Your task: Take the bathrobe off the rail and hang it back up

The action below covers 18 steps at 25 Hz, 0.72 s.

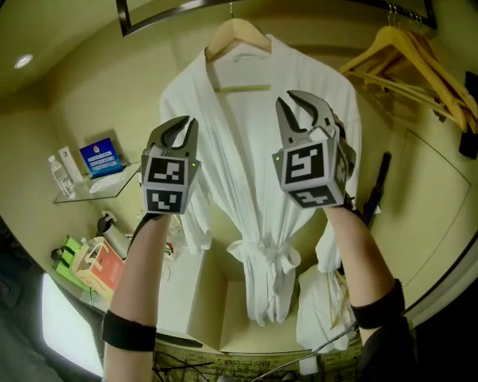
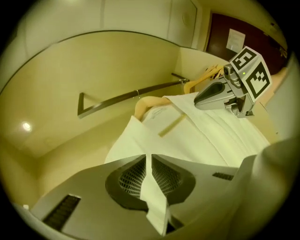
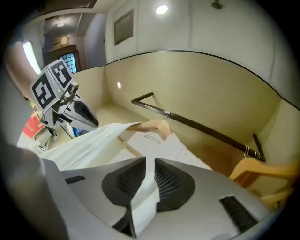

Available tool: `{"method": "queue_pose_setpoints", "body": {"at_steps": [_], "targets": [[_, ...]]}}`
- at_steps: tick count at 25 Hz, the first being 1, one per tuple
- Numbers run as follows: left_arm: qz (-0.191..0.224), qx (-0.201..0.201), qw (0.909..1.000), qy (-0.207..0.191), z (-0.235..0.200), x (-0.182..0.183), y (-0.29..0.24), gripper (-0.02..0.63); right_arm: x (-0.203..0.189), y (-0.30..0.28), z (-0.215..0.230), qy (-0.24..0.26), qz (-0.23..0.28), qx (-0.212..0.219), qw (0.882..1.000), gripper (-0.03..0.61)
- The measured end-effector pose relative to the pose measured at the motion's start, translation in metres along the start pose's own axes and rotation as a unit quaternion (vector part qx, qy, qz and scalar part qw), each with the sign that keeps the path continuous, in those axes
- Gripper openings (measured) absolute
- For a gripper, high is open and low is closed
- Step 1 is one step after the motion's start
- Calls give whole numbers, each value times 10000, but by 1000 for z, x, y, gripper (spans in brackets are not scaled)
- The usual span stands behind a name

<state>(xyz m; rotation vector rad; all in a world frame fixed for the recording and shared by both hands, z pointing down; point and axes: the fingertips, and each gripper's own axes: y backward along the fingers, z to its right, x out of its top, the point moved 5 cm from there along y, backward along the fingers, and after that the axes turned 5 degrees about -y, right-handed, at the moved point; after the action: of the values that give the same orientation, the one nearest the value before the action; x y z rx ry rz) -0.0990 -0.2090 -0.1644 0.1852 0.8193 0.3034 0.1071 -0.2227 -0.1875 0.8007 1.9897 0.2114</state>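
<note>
A white bathrobe [image 1: 250, 171] hangs on a wooden hanger [image 1: 237, 33] from the dark rail [image 1: 160, 13], its belt tied at the waist. My left gripper [image 1: 186, 122] is raised at the robe's left front edge. In the left gripper view the left gripper [image 2: 150, 157] is shut on a fold of the white bathrobe [image 2: 201, 136]. My right gripper [image 1: 287, 97] is up at the robe's right front edge. Seen from its own camera, the right gripper [image 3: 150, 162] also pinches a strip of the bathrobe [image 3: 154, 145] below the hanger [image 3: 152, 125] and rail [image 3: 201, 129].
Empty wooden hangers [image 1: 418, 60] hang on the rail at the right. A glass shelf [image 1: 112, 188] at the left carries water bottles and a blue box. Coloured boxes [image 1: 89, 261] sit lower left. Another white garment [image 1: 321, 310] hangs low on the right.
</note>
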Motion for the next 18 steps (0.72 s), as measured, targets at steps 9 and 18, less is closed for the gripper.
{"method": "queue_pose_setpoints", "body": {"at_steps": [9, 18], "targets": [[-488, -398, 9904, 1229, 48, -85, 117, 0, -87, 99, -103, -1547, -1200, 331, 9801, 17], [-1195, -834, 9614, 2334, 103, -179, 234, 0, -148, 229, -208, -2741, -2419, 437, 9298, 17]]}}
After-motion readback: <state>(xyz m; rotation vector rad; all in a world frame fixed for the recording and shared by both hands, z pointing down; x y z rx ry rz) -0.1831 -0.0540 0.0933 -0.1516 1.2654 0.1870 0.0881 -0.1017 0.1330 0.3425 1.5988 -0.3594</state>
